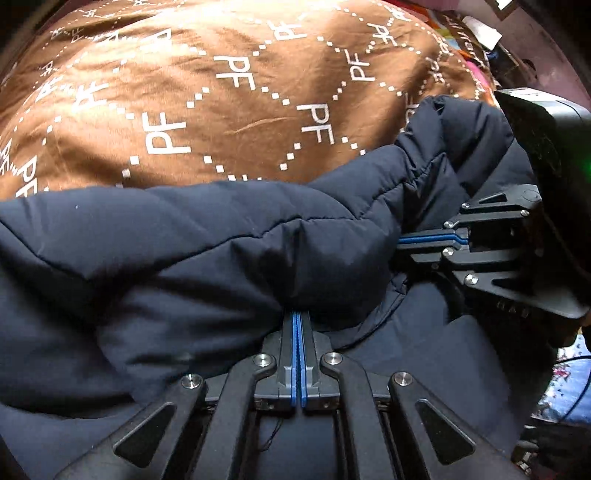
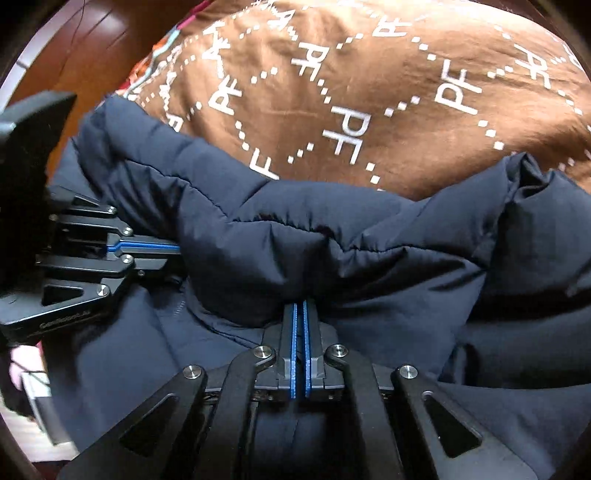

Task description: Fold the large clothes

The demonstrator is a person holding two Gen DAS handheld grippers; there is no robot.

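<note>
A dark navy puffer jacket (image 1: 184,240) lies bunched across a brown bedcover, with a thick fold rolled along its far edge. My left gripper (image 1: 297,314) points down into that fold. Its blue pads are pressed together and the tips are buried in the fabric. To its right, my right gripper (image 1: 400,240) pinches the same fold from the side. In the right wrist view the right gripper (image 2: 300,304) is shut with its tips under the jacket (image 2: 369,277). The left gripper (image 2: 179,248) bites the fold at the left.
The brown bedcover (image 1: 221,110) with white PF lettering and dotted diamonds spreads beyond the jacket (image 2: 369,92). Wooden floor (image 2: 74,44) shows past its left edge. Coloured clutter (image 1: 476,33) sits at the far right corner, and a floral cloth (image 1: 569,384) lies low on the right.
</note>
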